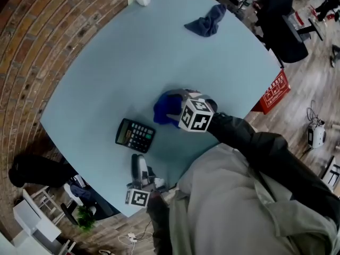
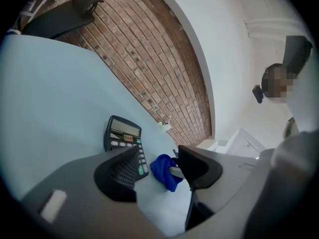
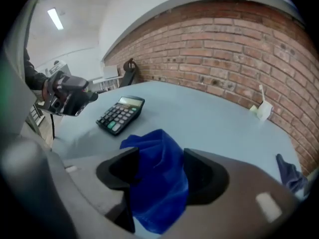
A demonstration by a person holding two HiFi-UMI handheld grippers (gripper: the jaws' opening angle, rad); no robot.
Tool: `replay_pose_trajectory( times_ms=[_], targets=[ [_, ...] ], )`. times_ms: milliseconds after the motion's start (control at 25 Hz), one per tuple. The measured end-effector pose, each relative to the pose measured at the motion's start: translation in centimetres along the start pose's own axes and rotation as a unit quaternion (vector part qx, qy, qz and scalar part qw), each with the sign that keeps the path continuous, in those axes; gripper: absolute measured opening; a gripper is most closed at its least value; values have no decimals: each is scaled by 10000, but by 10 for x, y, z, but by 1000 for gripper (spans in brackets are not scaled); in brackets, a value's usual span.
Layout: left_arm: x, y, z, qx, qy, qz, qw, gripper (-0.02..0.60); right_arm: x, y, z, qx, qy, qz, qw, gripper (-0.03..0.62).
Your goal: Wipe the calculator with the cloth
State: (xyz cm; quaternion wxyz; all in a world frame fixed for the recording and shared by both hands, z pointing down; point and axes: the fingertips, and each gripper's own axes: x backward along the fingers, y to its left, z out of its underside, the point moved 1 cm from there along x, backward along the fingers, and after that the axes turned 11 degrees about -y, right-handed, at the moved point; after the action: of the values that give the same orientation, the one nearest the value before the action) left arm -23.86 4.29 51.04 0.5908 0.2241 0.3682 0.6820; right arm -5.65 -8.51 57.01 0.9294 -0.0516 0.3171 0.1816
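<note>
Black, grey-keyed calculator [image 1: 135, 135]: long axis points away from right gripper [image 3: 159, 168], display end farthest. Jaws of left gripper [image 2: 158, 154] apart, empty; the right's apart around blue cloth [image 3: 154, 198].

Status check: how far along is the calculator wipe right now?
Done: nothing visible yet; the cloth lies on the table, apart from the calculator. In hand: the right gripper has open jaws around the cloth, not clamped. The left gripper is open and empty, near the calculator. Left: grip the cloth, wipe the calculator.

We can't read anything here: the calculator [image 1: 135, 135] keys and the red box's [image 1: 275, 92] white print are too small.
</note>
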Motion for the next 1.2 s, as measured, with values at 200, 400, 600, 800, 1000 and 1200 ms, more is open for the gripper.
replay_pose_trajectory(
  times_ms=[200,400,600,800,1000,1200],
  targets=[
    [-22,35,-17,-404,157,-375,9984,302,-25,2,14,-149,462,-218,9986,267],
    [-57,77,-44,-1292,382,-567,9893,365,-26,0,15,-346,445,-376,9977,253],
    [-89,90,-49,-1906,650,-301,9790,362,-28,2,13,-380,323,-413,9979,227],
    [-104,85,-28,-3026,1122,-141,9464,229,-29,0,13,-458,277,-404,9978,223],
    [-112,69,-22,-2593,1049,233,9598,139,-30,6,10,-595,77,-498,9970,141],
    [-98,54,-27,-997,380,386,9935,53,-12,1,-4,-1565,-977,-337,9823,102]
  ],
)
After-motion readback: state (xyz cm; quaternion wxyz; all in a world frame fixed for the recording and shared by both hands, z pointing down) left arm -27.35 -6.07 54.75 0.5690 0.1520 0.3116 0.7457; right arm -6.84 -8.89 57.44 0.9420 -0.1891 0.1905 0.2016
